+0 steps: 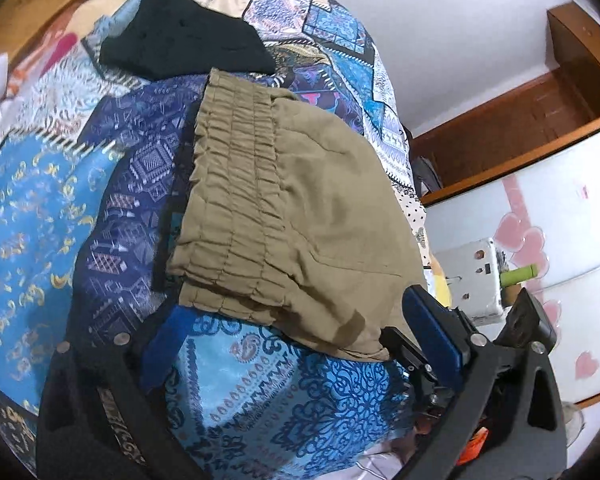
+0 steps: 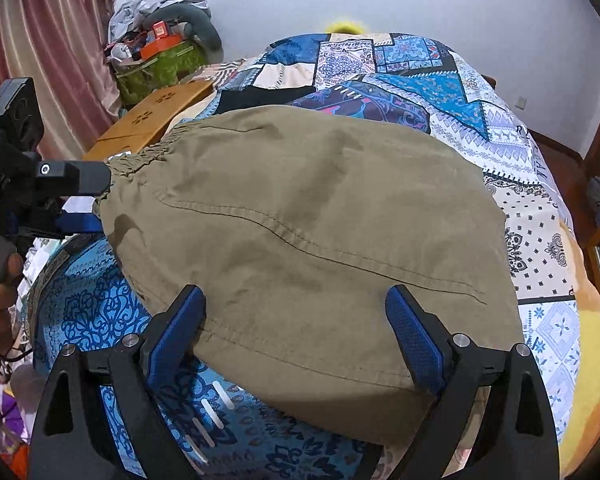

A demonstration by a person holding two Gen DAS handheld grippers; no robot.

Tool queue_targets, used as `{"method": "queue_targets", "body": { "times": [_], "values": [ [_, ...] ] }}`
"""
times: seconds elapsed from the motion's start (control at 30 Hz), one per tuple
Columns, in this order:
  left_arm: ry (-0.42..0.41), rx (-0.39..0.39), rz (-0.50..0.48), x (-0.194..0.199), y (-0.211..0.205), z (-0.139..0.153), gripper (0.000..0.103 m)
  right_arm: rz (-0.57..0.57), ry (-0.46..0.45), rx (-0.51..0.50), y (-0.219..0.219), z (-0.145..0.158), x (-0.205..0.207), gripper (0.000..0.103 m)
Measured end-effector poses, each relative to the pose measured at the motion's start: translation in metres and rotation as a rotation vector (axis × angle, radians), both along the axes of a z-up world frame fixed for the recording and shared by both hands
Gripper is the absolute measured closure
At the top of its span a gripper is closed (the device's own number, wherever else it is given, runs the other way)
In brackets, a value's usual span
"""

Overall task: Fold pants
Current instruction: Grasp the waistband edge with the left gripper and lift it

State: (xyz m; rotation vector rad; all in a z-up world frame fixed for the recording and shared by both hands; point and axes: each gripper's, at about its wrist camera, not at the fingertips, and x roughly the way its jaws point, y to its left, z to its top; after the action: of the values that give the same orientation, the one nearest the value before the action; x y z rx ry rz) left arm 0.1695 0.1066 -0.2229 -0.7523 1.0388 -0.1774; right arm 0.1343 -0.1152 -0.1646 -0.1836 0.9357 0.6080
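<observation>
- Bed (image 2: 540, 240) first: patchwork cover spread flat, serving as the folding surface.
- Pants (image 2: 300, 240) on top, near the front edge: khaki, doubled into a compact wad, ruffled waistband (image 1: 236, 208) to one side, seams showing, lying flat.
- Right gripper (image 2: 296, 332) over the near hem, fingers wide, straddling the cloth, gripping nothing.
- Left gripper (image 1: 296, 340) at the waistband corner, fingers wide too, holding nothing; probably just let go of a finished fold.

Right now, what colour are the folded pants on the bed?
Plain khaki, an olive tan, with a gathered elastic waistband. The pants show best in the right wrist view.
</observation>
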Motion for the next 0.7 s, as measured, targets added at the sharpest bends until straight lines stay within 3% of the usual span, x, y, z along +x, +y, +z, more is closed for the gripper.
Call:
{"method": "queue_targets", "body": {
  "times": [0.2, 0.4, 0.43, 0.57, 0.7],
  "values": [
    [-0.014, -0.006, -0.040, -0.014, -0.016, 0.003, 0.001, 0.002, -0.007, 0.007, 0.000, 0.000, -0.001, 0.011],
    [-0.027, -0.007, -0.018, 0.010, -0.015, -0.002, 0.003, 0.008, -0.007, 0.011, 0.000, -0.001, -0.001, 0.010],
    [-0.028, 0.009, -0.004, 0.014, -0.014, -0.002, 0.007, 0.009, -0.007, 0.012, 0.000, -0.001, -0.001, 0.010],
    [0.010, 0.222, 0.067, 0.027, -0.021, 0.000, 0.059, 0.014, -0.005, 0.022, -0.002, -0.001, -0.001, 0.010],
    [-0.014, 0.389, 0.060, 0.024, -0.033, 0.008, 0.066, -0.004, 0.006, 0.040, -0.005, 0.003, 0.000, 0.013]
  ]
}}
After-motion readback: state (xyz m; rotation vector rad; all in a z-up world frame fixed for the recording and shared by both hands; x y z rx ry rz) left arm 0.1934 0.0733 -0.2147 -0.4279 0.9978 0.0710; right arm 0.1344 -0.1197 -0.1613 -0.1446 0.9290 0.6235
